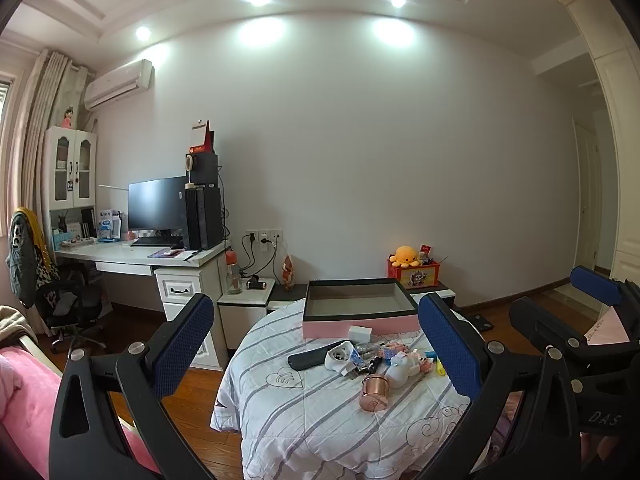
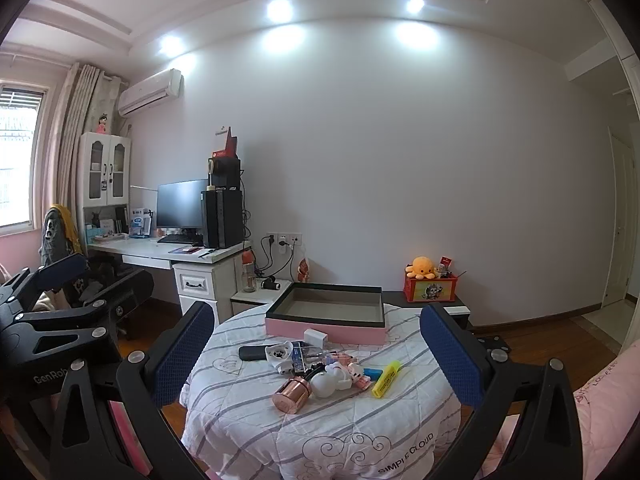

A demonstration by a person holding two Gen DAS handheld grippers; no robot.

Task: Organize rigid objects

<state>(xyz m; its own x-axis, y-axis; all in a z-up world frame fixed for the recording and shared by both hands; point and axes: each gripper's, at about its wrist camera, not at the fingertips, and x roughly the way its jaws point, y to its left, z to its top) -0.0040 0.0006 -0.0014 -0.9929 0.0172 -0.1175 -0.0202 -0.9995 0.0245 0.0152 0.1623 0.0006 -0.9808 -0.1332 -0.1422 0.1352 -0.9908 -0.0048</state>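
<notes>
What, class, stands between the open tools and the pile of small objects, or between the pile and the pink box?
Nothing visible. Both tools, left tool and right tool, hang open before the pile; the pink box sits open just behind it.

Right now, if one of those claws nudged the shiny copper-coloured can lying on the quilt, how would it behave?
The copper can is a cylinder lying on its side, so it would probably roll, though the soft quilt may slow it. Its glossy metal looks slippery to pinch. It seems rigid, unlikely to dent easily.
</notes>
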